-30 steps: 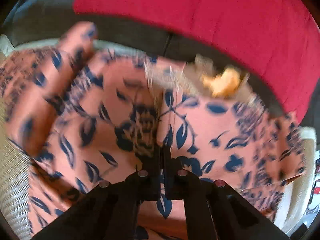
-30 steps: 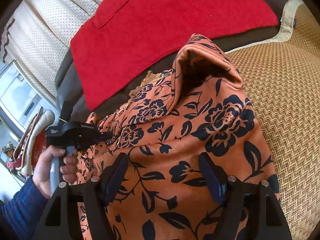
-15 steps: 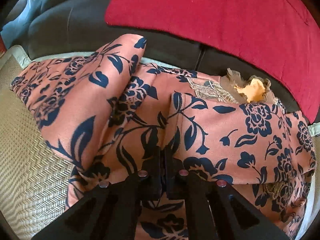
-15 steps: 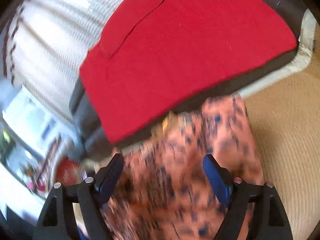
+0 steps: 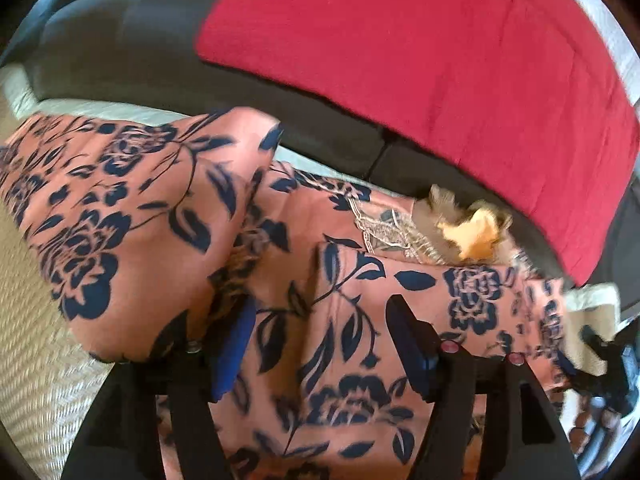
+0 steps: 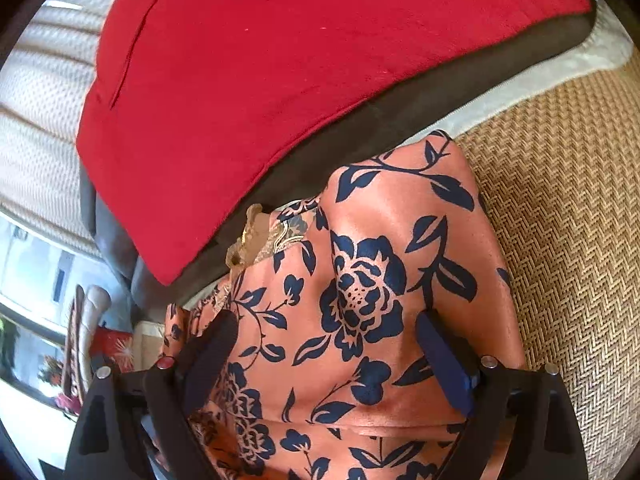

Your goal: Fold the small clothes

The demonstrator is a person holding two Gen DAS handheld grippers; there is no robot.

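Observation:
A salmon garment (image 5: pixel 120 208) printed with navy flowers lies partly folded on a woven mat, its lace neckline (image 5: pixel 472 232) toward the sofa back. My left gripper (image 5: pixel 322 336) hovers over the middle of the cloth. Its jaws are opening, and the fabric lies beneath them, not pinched. In the right wrist view the same garment (image 6: pixel 400 220) shows a smooth folded flap. My right gripper (image 6: pixel 328 344) stands wide above that flap, still opening, with its pads apart from the cloth.
A red cushion (image 5: pixel 440 60) leans on the dark sofa back (image 5: pixel 120 48) just behind the garment. The woven mat (image 6: pixel 560 240) stretches to the right of the cloth. A white curtain (image 6: pixel 36 120) and a window are at the far left.
The left gripper was shut on a fold of the garment and has now let it go, jaws spread. The right gripper has swung across the garment and opened a little wider.

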